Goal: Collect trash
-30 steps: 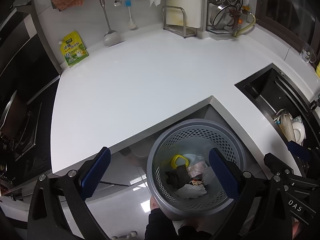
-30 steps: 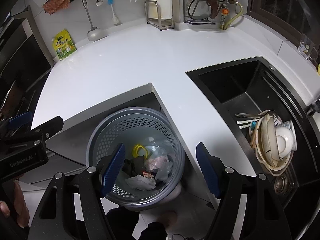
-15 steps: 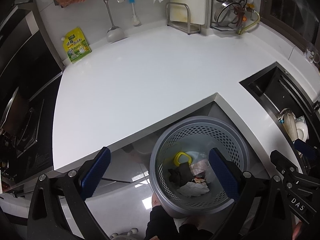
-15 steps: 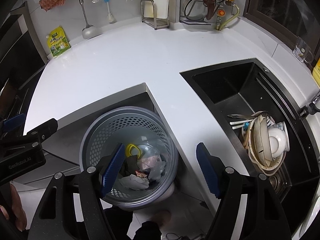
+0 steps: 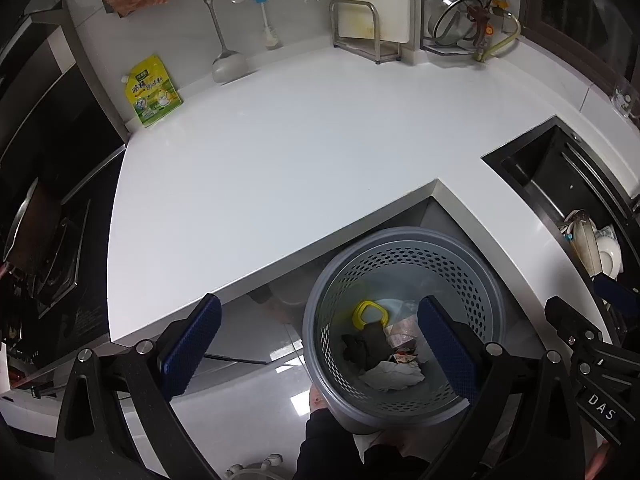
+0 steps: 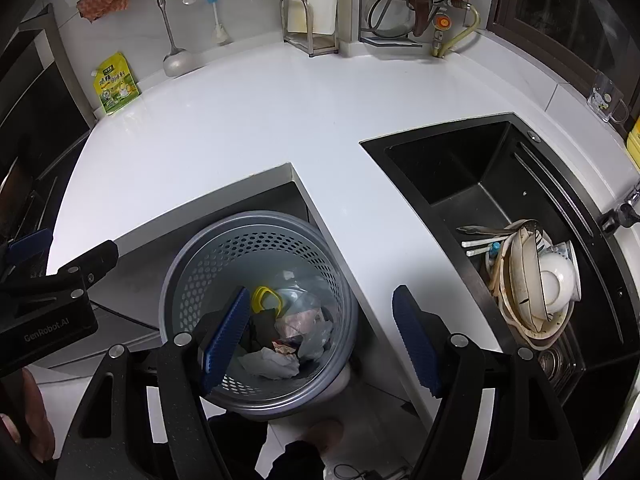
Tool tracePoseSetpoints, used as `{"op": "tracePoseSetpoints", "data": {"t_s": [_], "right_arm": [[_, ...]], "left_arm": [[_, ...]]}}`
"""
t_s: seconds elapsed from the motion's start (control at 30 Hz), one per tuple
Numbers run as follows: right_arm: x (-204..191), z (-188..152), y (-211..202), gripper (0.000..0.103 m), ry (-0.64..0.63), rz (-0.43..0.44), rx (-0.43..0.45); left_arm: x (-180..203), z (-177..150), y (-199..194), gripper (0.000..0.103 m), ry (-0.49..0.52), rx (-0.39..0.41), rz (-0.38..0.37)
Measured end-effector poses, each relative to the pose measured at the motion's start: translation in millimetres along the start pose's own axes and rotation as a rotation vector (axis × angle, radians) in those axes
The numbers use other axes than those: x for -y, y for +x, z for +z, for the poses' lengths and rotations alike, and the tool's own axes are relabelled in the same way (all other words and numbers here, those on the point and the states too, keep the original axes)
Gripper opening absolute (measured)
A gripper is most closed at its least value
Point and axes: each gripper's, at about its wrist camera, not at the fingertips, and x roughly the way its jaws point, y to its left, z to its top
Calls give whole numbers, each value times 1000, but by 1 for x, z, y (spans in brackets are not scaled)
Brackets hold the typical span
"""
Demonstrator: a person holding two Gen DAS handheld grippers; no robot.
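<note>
1. A white L-shaped counter point(image 5: 280, 168) fills the corner of a kitchen, its top bare; utensils and a cloth hang along the back wall, and a yellow-green pouch point(image 5: 152, 96) leans against that wall at the left.
2. A black sink point(image 6: 500, 200) is sunk into the counter at the right, with used bowls and plates point(image 6: 536, 280) stacked at its near end.
3. A grey perforated bin point(image 5: 404, 320) stands on the floor in the inner corner of the counter, just below its edge.
4. The trash lies at the bottom of the bin: a yellow ring-shaped piece point(image 5: 370, 314), a dark crumpled item point(image 5: 366, 348), white crumpled paper point(image 5: 394, 376) and clear plastic wrap point(image 6: 312, 328).
5. The left tongs point(image 5: 320, 344) hang spread wide above the floor and the bin's rim, with nothing between the blue pads.
6. The right tongs point(image 6: 320, 340) are likewise spread and empty, one pad over the bin's mouth and the other over the counter's edge.
7. A dark sleeve and part of a foot show on the floor below the bin.
</note>
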Motion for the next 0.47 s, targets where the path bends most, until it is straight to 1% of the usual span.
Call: {"op": "tracePoseSetpoints", "data": {"t_s": [0.47], "right_arm": [[-2, 1, 1, 70, -1, 4, 2]], "left_arm": [[-2, 0, 1, 97, -16, -6, -3]]}}
